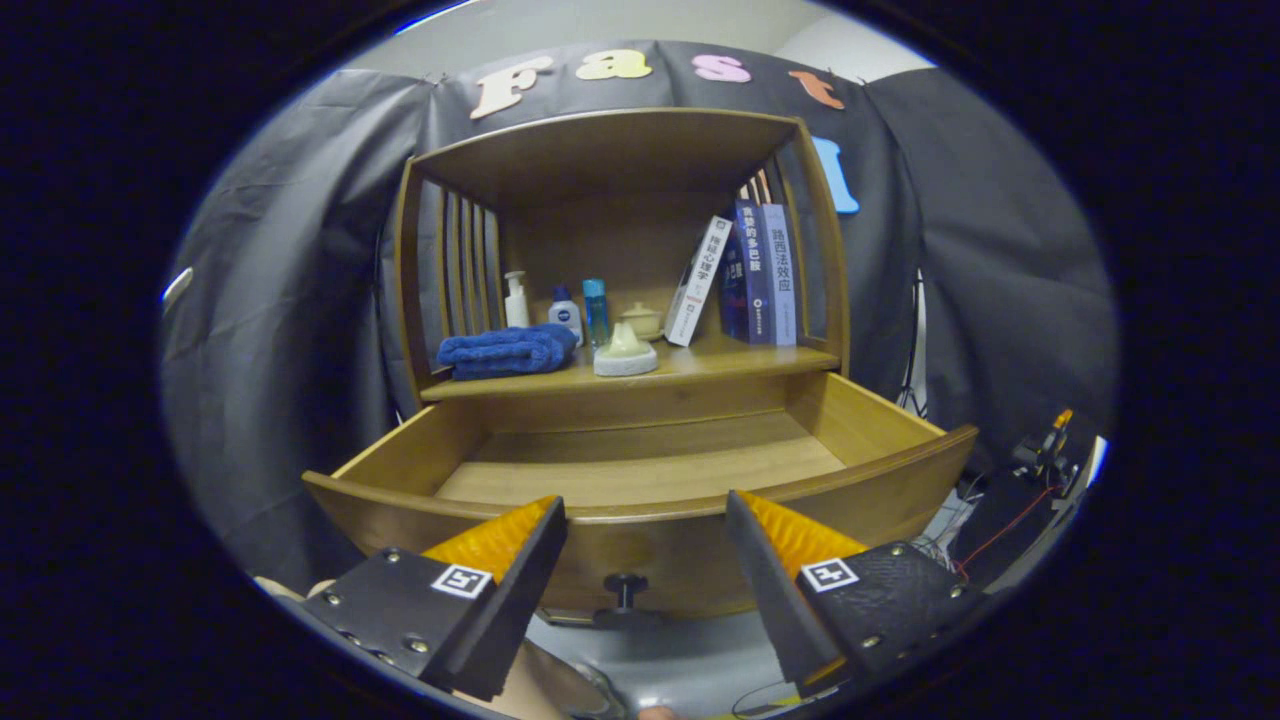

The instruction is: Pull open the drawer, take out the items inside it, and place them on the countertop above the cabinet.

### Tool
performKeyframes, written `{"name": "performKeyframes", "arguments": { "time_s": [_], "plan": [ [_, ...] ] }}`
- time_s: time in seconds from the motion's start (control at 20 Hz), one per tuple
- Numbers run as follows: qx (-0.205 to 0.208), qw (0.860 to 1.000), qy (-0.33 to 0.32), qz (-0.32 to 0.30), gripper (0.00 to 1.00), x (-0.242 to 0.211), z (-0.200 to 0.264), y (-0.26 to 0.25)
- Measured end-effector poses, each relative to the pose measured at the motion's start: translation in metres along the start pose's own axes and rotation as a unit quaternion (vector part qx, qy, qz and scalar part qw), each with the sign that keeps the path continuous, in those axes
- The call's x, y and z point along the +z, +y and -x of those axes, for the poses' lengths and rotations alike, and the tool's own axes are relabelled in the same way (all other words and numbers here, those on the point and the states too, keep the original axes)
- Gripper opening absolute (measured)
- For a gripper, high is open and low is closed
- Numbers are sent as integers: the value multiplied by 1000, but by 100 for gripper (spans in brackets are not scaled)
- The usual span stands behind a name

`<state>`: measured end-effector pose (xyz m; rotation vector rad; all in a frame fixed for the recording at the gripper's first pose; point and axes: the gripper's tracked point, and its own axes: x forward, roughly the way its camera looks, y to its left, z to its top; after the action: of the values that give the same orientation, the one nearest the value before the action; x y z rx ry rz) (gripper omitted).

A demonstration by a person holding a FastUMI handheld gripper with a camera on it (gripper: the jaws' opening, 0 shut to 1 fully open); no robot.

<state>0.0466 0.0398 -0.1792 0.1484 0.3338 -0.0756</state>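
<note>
Hovering open, gripper (645, 525) faces pulled-out drawer (640, 500); book (697, 282) spines illegible.

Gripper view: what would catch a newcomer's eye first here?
The wide wooden drawer stands pulled open just beyond the open claw, its visible floor bare, its dark round knob between the fingers. Above it, on the wooden countertop, a folded blue towel lies beside a cream lidded dish, with small bottles behind and leaning books further along.

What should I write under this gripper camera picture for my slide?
Open gripper facing the pulled-out drawer, its visible floor bare; towel on the countertop.
</note>
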Motion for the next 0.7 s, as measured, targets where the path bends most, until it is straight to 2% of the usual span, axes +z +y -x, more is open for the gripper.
{"name": "performKeyframes", "arguments": {
  "time_s": [0.3,0.4,0.45,0.5,0.55,0.7],
  "plan": [
    [8,1000,-7,-5,97,13,-42,-1],
    [9,1000,-28,-6,97,28,-58,2],
    [9,1000,-4,4,97,20,-55,4],
    [10,1000,-24,5,97,31,-73,4],
    [8,1000,-14,7,97,22,-93,6],
    [8,1000,-27,7,98,29,-123,9]
  ]
}}
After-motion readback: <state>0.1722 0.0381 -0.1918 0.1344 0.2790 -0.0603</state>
